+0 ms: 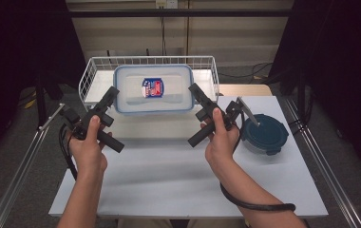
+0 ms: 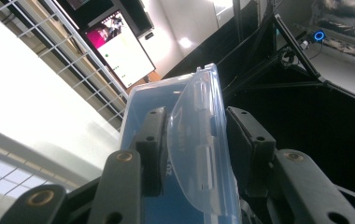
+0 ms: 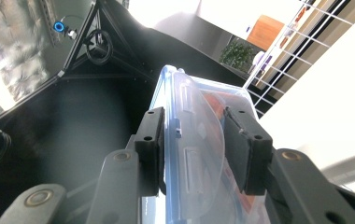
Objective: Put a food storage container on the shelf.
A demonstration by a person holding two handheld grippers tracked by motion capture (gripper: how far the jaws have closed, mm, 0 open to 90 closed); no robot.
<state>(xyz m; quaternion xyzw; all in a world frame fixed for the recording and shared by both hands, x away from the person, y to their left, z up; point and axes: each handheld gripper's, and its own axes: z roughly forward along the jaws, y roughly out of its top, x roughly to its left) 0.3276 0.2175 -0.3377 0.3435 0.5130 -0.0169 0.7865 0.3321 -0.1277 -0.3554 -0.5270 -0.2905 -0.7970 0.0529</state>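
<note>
A clear rectangular food container (image 1: 152, 88) with a blue-rimmed lid and a red-and-blue label is held between both grippers, over the front part of the white wire basket (image 1: 93, 66). My left gripper (image 1: 113, 93) is shut on its left end and my right gripper (image 1: 193, 90) on its right end. In the left gripper view the container's end latch (image 2: 199, 126) sits between the black pads (image 2: 151, 135) of the left gripper (image 2: 196, 135). In the right gripper view, the right gripper (image 3: 194, 140) has the container's other end (image 3: 189, 121) between its pads (image 3: 241, 144).
A round dark teal lidded container (image 1: 264, 135) stands at the right of the white table (image 1: 169, 175). The wire basket lies along the table's far edge. Metal rails run along both sides of the table, and dark curtains hang to the left and right.
</note>
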